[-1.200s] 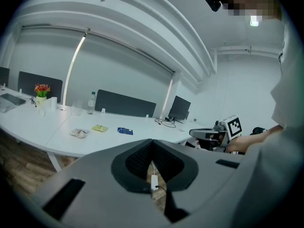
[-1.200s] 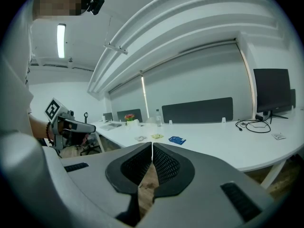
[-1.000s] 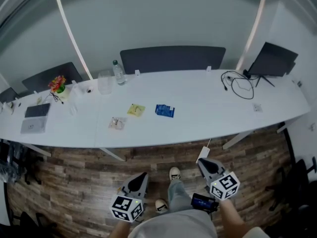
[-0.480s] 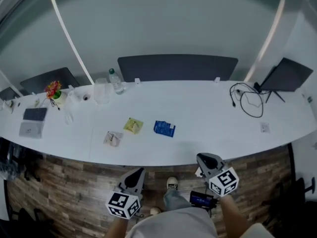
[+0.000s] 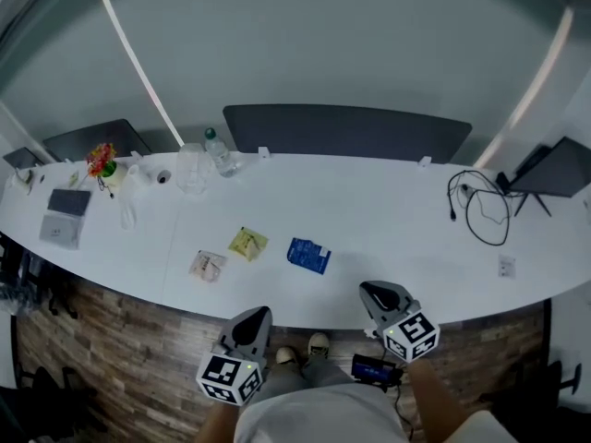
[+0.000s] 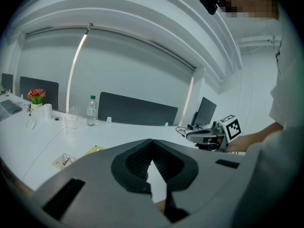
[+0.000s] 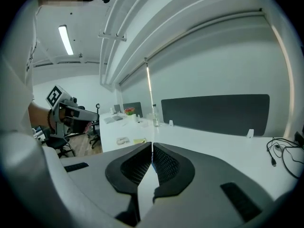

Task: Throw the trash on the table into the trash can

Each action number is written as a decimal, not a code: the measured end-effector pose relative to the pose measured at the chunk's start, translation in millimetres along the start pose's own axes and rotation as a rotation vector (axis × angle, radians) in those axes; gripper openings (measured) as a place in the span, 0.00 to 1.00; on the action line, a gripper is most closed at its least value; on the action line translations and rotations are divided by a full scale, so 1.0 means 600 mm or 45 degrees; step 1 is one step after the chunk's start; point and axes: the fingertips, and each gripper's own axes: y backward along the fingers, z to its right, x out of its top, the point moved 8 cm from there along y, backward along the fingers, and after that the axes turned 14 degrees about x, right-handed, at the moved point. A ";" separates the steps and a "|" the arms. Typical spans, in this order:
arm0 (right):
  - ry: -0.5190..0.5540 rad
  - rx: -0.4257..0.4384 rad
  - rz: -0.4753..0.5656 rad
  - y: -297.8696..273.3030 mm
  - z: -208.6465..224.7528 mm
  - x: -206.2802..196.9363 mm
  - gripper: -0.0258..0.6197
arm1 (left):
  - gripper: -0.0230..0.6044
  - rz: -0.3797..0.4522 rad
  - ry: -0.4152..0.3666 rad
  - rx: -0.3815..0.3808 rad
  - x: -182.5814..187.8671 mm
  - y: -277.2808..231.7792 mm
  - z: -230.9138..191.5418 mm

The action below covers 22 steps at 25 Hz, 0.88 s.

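Trouble could come from the left tongs (image 5: 259,314) and right tongs (image 5: 374,289) both being pressed together and empty: unless spread, they would likely just shove the flat blue wrapper (image 5: 308,255), yellow wrapper (image 5: 247,243) and pale wrapper (image 5: 208,265) lying on the tabletop (image 5: 397,215) ahead, and no trash can is in view.
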 end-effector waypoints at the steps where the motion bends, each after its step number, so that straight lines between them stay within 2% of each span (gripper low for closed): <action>1: -0.003 0.009 -0.005 -0.006 0.004 -0.001 0.09 | 0.04 -0.004 0.003 0.007 0.004 -0.005 -0.002; 14: -0.020 0.049 -0.107 -0.093 0.039 -0.014 0.10 | 0.04 -0.067 0.002 -0.009 0.004 -0.067 -0.045; 15: -0.018 0.053 -0.124 -0.103 0.043 -0.020 0.12 | 0.04 -0.075 0.005 -0.012 0.002 -0.073 -0.048; 18: -0.020 0.070 -0.189 -0.137 0.056 -0.038 0.28 | 0.04 -0.096 0.011 -0.023 -0.005 -0.088 -0.054; 22: -0.009 0.069 -0.277 -0.179 0.079 -0.059 0.39 | 0.04 -0.115 0.012 -0.032 -0.014 -0.106 -0.062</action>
